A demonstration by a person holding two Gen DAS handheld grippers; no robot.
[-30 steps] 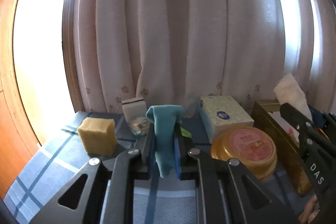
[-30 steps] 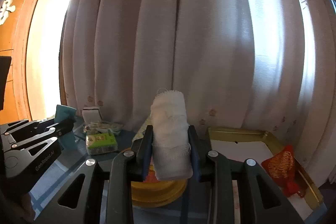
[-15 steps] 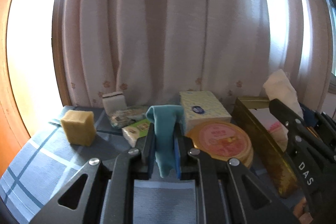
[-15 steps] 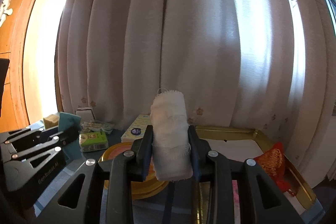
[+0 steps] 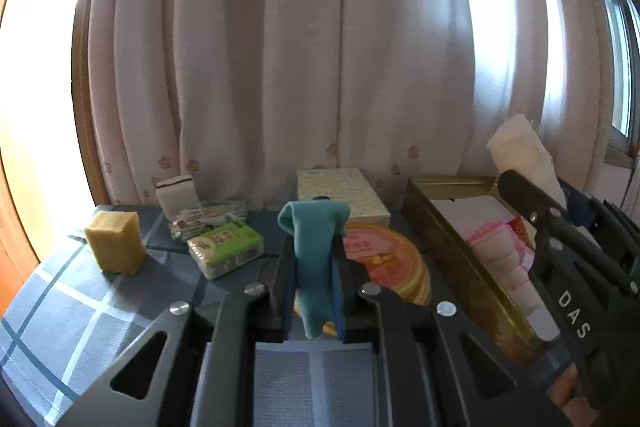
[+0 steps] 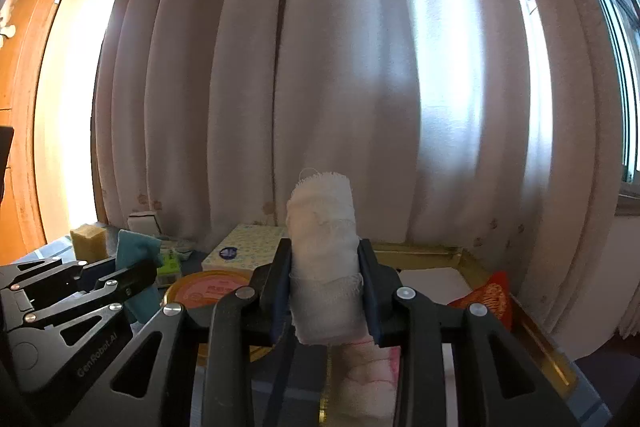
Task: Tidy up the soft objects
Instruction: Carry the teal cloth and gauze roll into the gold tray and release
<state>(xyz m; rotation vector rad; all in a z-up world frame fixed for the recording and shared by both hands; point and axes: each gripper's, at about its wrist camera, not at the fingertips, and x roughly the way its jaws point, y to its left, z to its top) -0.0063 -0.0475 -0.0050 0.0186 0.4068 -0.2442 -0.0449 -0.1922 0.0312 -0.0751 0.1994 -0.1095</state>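
My left gripper [image 5: 312, 267] is shut on a teal cloth [image 5: 314, 247] that droops over its fingers, above the table near a round yellow tin [image 5: 384, 263]. My right gripper [image 6: 324, 291] is shut on a rolled white gauze cloth [image 6: 322, 251], over the near end of a gold tray [image 6: 536, 331]. The tray [image 5: 444, 251] holds a pink and white towel [image 5: 504, 251]. The right gripper with the white roll [image 5: 524, 155] shows at the right of the left wrist view. The left gripper and teal cloth [image 6: 134, 251] show at the left of the right wrist view.
A yellow sponge [image 5: 114, 241], a green tissue pack [image 5: 226, 249], a small white box [image 5: 176, 191], a wrapped packet [image 5: 208, 215] and a tissue box [image 5: 340, 195] lie on the blue checked tablecloth [image 5: 60, 307]. A red pouch [image 6: 488, 299] sits in the tray. Curtains hang close behind.
Both grippers have moved right toward the gold tray, still holding their cloths. The sponge has slid left in the left wrist view and the pink towel has come into view.
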